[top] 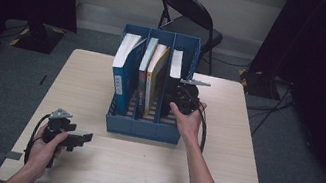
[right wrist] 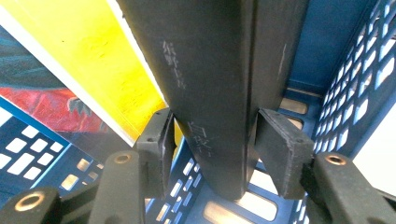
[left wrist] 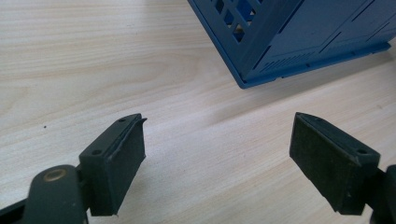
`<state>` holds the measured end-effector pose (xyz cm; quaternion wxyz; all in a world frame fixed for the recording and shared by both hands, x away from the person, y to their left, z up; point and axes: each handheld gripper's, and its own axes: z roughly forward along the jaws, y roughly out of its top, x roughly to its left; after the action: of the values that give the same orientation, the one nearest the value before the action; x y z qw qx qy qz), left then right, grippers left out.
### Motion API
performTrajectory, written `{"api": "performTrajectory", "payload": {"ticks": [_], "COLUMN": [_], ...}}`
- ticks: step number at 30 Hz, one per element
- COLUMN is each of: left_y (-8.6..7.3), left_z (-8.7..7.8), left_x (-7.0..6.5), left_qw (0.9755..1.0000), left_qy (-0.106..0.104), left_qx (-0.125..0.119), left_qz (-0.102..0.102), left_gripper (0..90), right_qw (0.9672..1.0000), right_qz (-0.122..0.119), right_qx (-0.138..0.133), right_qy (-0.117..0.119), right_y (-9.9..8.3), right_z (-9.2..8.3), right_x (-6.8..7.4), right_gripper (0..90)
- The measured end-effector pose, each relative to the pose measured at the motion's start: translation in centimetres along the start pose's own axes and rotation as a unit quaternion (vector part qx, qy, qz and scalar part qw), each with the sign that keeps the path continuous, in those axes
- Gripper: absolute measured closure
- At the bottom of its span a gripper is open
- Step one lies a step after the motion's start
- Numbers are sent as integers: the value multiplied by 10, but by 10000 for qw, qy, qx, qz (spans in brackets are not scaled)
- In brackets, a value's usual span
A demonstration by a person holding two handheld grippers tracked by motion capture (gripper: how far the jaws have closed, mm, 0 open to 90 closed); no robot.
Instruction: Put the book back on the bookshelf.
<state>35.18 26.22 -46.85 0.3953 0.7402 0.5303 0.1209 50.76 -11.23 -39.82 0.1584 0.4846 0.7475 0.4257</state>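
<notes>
While the right gripper (right wrist: 210, 154) stands inside the right-hand compartment of the blue file rack (top: 143, 127), its two jaws are clamped on the spine of a black book (right wrist: 210, 84), one pad pressed to each cover near the book's lower end; in the high view the same gripper (top: 181, 100) is seen reaching into the rack from its open front, with the black book (top: 176, 64) upright against the divider. The book stands in its compartment, its foot on or just above the slotted floor; which of the two cannot be told, nor whether it is being set in or drawn out. As a judgement, the grip itself is made, and what is left is either to let go or to lift the book clear. The rack has three compartments: the left holds a blue-covered book (top: 123, 72) leaning slightly, the middle holds a book with a coloured spine (top: 144, 75) and a yellow book (top: 156, 77) side by side, and the right holds the black book alone. The yellow cover (right wrist: 116, 70) appears just beyond the divider in the right gripper view. The left gripper (left wrist: 217, 154) rests idle over the bare table (left wrist: 70, 60), its jaws wide apart with nothing between them, near the rack's front left corner (left wrist: 261, 70).
</notes>
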Motion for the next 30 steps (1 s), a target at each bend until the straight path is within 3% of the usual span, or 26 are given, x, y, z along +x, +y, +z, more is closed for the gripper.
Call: {"api": "performTrajectory", "payload": {"ticks": [4,9,13,15,21,25,30], "left_y": [0,0,-1,-1,-1,-2,-1], "left_z": [0,-1,-4,-4,-4,-4,-7], "left_x": [1,2,2,1,0,2,4], "left_qw": [10000,10000,10000,10000,10000,9999,9999], "left_qy": [-12,6,5,37,42,72,49], "left_qx": [14,-27,-61,-79,-79,-97,-141], "left_qz": [-16,-31,2,7,44,9,-28], "left_gripper": [179,179,178,178,174,173,173], "right_qw": [9999,9999,9995,9990,9994,9988,9994], "right_qz": [12,-41,-84,-159,-85,21,-13], "right_qx": [-38,-42,-147,-188,-167,-269,-298], "right_qy": [137,147,260,383,290,410,195], "right_y": [0,-2,-2,-3,-11,-23,-44], "right_z": [-3,-12,-29,-40,-70,-88,-113], "right_x": [-1,3,7,9,3,-6,-15], "right_gripper": [428,343,275,187,147,140,144]}}
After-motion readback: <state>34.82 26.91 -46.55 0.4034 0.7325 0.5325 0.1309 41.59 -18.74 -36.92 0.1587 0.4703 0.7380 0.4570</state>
